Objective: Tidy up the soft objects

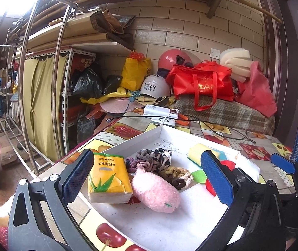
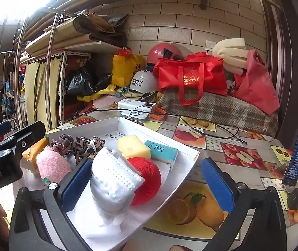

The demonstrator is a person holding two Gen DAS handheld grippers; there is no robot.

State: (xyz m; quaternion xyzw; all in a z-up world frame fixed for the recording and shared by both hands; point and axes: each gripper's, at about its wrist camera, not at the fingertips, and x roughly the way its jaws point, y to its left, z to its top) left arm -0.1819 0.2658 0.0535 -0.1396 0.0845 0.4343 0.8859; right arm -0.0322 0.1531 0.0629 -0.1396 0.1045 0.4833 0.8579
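Left-wrist view, left to right: the left gripper (image 1: 146, 177) stands with its blue-padded jaws wide apart over the near corner of a shallow white cardboard tray (image 1: 132, 141) set on a fruit-print tablecloth (image 1: 253, 146). Nothing is clamped. Just inside the left pad lies a yellow tissue pack with a green bamboo print (image 1: 108, 177); touching its right side, a fluffy pink plush toy (image 1: 155, 190); behind these, a knot of mauve fabric rope (image 1: 137, 163), a leopard-print scrunchie (image 1: 159, 156) and a braided tan-and-brown rope (image 1: 176, 175).

Right-wrist view, left to right: the right gripper (image 2: 146, 177) is likewise spread wide and holds nothing. Between its pads, leaning close to the left one, rests a bundle of white quilted cloth (image 2: 113, 179), lying against a round red plush ball (image 2: 146, 179). Behind them sit a yellow sponge block (image 2: 133, 146) and, beside it, a teal tissue packet (image 2: 162, 151). All soft items lie inside the tray; the right pad hangs over bare tablecloth beyond the tray's edge. At the far right a phone on a stand (image 2: 295, 159) stands upright on the table
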